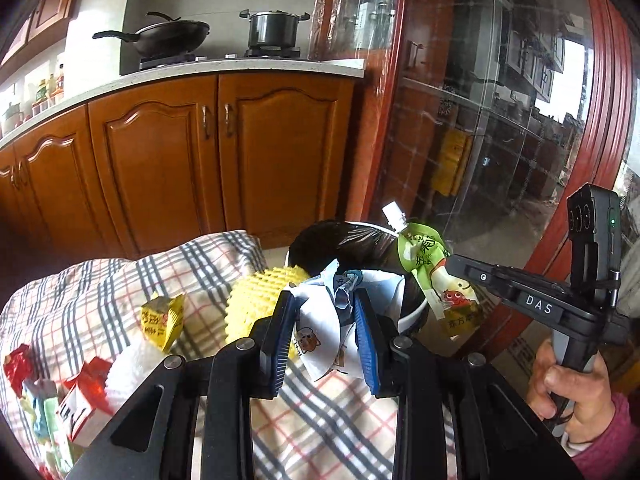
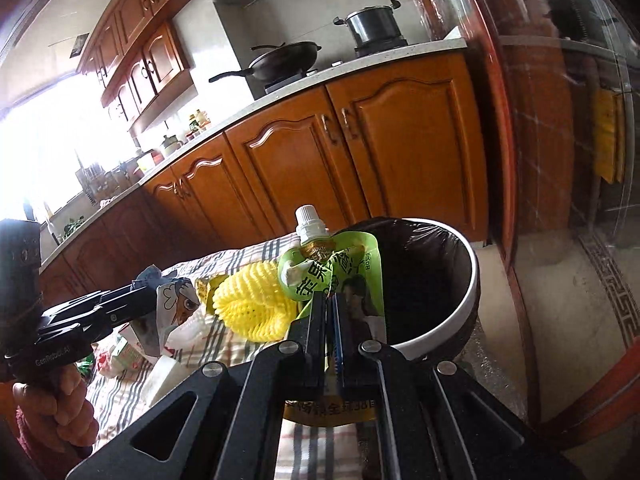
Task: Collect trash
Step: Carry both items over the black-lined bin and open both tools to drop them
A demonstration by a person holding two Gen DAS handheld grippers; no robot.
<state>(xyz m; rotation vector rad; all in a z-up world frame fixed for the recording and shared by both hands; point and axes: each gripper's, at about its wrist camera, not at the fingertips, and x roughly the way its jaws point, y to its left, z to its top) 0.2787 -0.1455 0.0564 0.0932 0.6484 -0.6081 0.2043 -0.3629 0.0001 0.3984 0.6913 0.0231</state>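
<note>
My left gripper (image 1: 324,300) is shut on a crumpled white wrapper (image 1: 320,328) with a cartoon face, held above the checked tablecloth (image 1: 328,420) near the bin. My right gripper (image 2: 329,300) is shut on a green spouted drink pouch (image 2: 340,268), held upright at the rim of the white bin (image 2: 452,320) lined with a black bag. The pouch (image 1: 432,272) and the bin (image 1: 360,240) also show in the left wrist view. The wrapper (image 2: 176,304) shows in the right wrist view at the left.
A yellow foam fruit net (image 1: 260,296), a yellow packet (image 1: 164,320), white foam (image 1: 132,368) and red-and-white wrappers (image 1: 84,396) lie on the cloth. Wooden cabinets (image 1: 180,168) and a stove with a wok (image 1: 168,36) and a pot (image 1: 276,28) stand behind. A glass door (image 1: 500,120) is at the right.
</note>
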